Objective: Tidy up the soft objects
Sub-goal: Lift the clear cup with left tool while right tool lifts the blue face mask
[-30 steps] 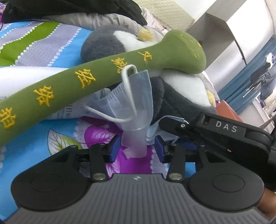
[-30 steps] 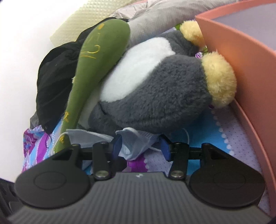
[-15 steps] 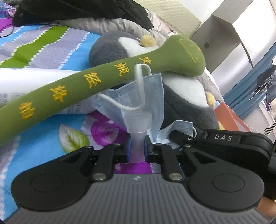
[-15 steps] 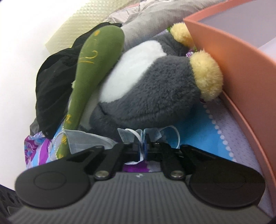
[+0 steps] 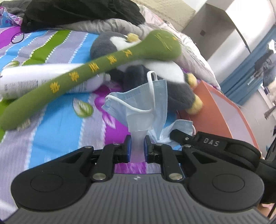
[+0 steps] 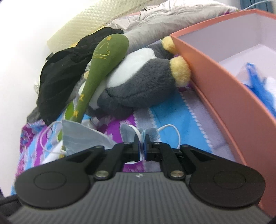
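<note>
On the left of the bed, the long green plush stick [image 5: 96,69] with yellow characters lies across the grey penguin plush [image 5: 155,77]; a white tube [image 5: 34,81] lies under the stick, all on the colourful bedsheet [image 5: 51,120]. None of these is sorted yet, in my judgement. Behind them there is a black garment [image 5: 77,12], also not put away. More to the middle, the left gripper [image 5: 137,148] has its jaws nearly closed and pinches the lower edge of a light blue face mask [image 5: 141,103], which stands up above the jaws, off the sheet. Just right of it, the right gripper [image 6: 142,146] is closed tightly on the other end of what seems the same mask, with a white ear loop [image 6: 170,131] hanging beside the pads; I cannot tell for sure if it is one mask or two. On the right stands the orange box [image 6: 215,82], open, with something blue [image 6: 258,81] already inside, so some sorting appears done. The mask is held but not yet in the box, and the two plush toys wait after it.
</note>
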The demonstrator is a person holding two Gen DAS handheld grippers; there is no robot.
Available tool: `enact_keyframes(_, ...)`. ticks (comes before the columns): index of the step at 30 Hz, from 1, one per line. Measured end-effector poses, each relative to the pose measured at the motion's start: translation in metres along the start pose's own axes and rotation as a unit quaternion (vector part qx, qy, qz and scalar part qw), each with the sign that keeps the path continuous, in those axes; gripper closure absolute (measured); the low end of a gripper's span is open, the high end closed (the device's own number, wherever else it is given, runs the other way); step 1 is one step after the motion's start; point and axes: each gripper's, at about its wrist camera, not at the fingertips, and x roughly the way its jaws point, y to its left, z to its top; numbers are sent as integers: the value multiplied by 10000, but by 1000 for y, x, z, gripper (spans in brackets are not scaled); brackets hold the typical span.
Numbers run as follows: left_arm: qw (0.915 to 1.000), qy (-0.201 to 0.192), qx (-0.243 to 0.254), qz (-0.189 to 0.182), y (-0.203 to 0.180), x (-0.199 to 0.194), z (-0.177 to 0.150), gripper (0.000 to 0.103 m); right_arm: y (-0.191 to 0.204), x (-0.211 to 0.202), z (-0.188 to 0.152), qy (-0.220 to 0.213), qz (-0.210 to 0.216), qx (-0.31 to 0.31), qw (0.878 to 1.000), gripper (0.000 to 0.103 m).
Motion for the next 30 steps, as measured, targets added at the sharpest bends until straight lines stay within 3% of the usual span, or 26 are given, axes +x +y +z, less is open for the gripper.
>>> enact_keyframes(8,9996,264,54,-63,-10,-36,-49,86,-4,-41,-32,-48,-286,-458,9985,96)
enact_keyframes(18,9967,805,50,-13,-5,-62,-102,86,2,-81,-79,77,-340,-1164,9926,95)
enact_keyframes(30,9935,1114,76,242,10,-71,-113,86,-12,-95,-104,344,-486,-1300,9897,94)
